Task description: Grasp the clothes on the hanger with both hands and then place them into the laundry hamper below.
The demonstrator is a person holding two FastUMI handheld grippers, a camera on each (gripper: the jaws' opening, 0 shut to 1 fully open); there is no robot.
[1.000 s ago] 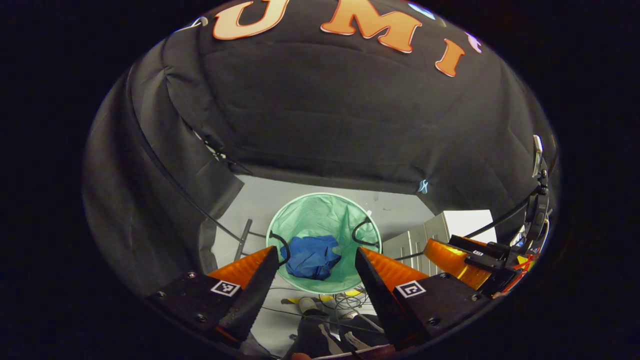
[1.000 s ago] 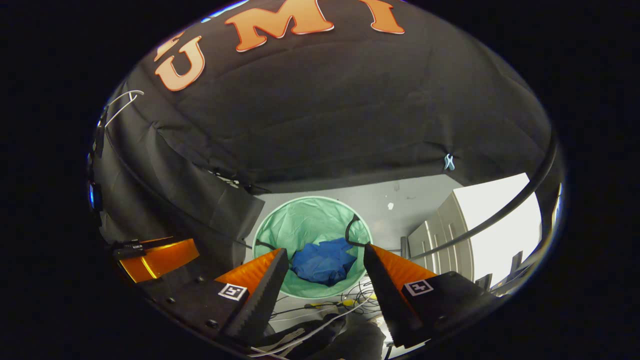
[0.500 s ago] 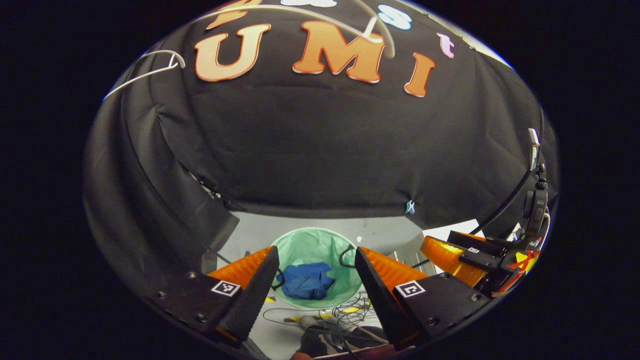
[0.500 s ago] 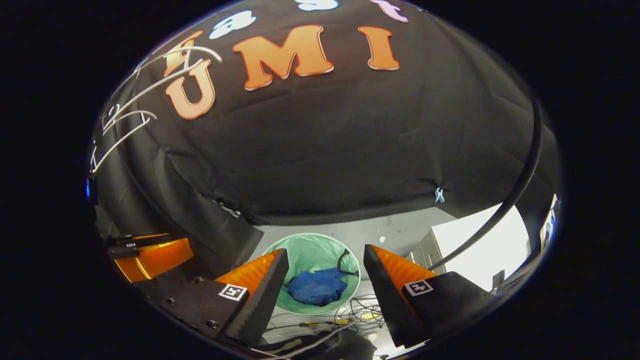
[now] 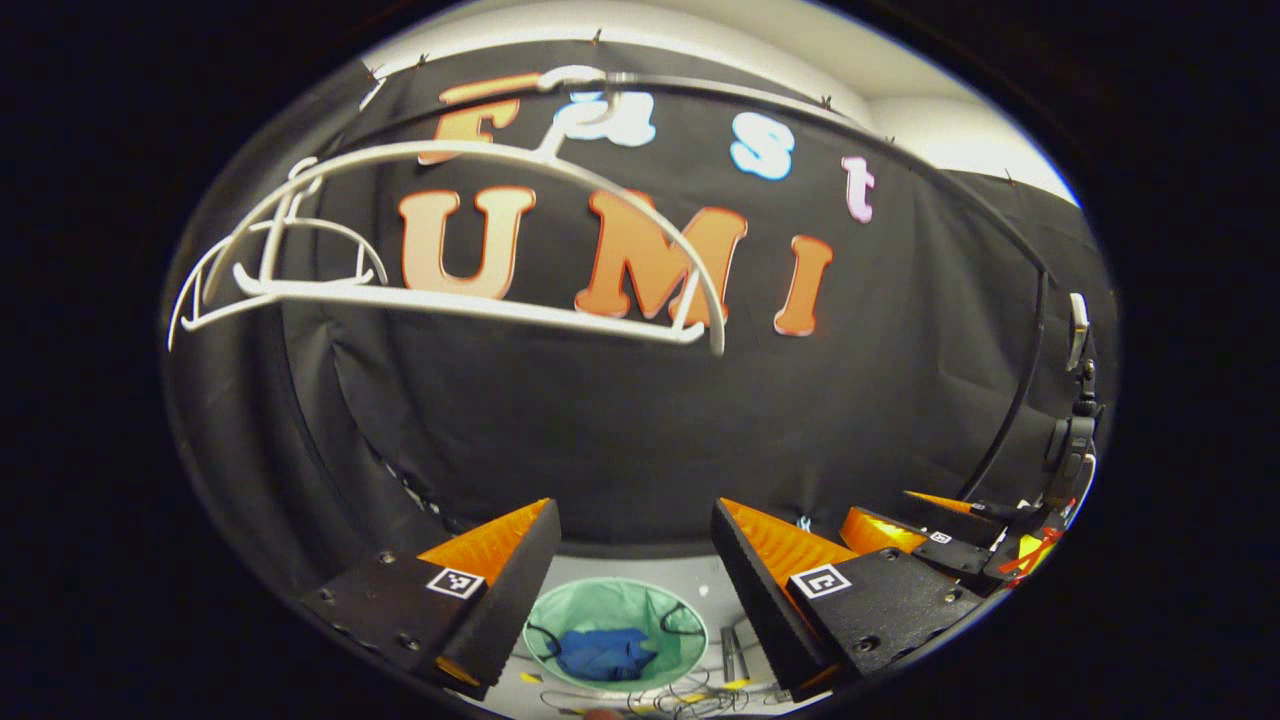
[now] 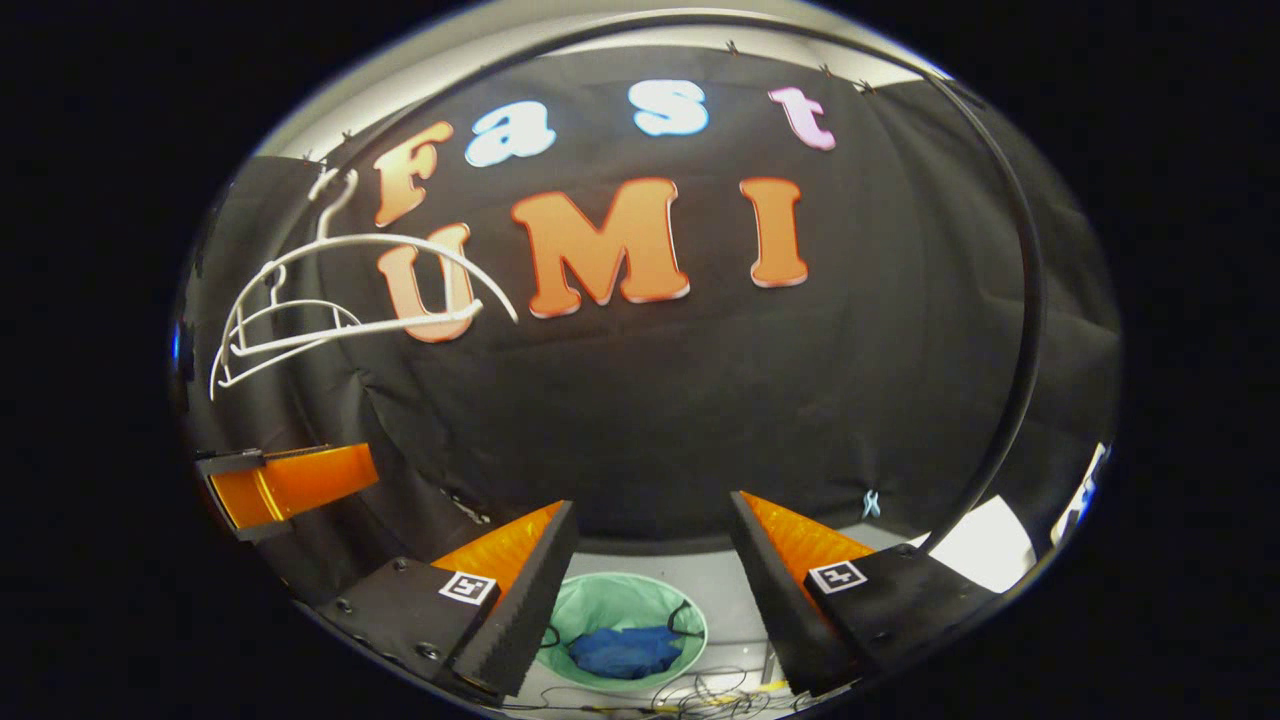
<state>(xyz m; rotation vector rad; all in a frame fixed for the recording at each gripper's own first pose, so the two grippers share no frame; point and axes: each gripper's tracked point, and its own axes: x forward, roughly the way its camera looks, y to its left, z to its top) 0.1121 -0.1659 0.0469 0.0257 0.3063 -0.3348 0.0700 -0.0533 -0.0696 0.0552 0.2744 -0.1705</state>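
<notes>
Left claw gaped wide, nothing held; right claw likewise spread & empty. Blue garment lay crumpled in the green mesh hamper on the floor, low betw. left claw's fingers, well below both. White hangers hung bare, up & left of left claw.

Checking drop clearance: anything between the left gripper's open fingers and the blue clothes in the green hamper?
Nothing. In the left gripper view the left gripper frames bare air above the crumpled blue clothes inside the round green mesh hamper.
</notes>
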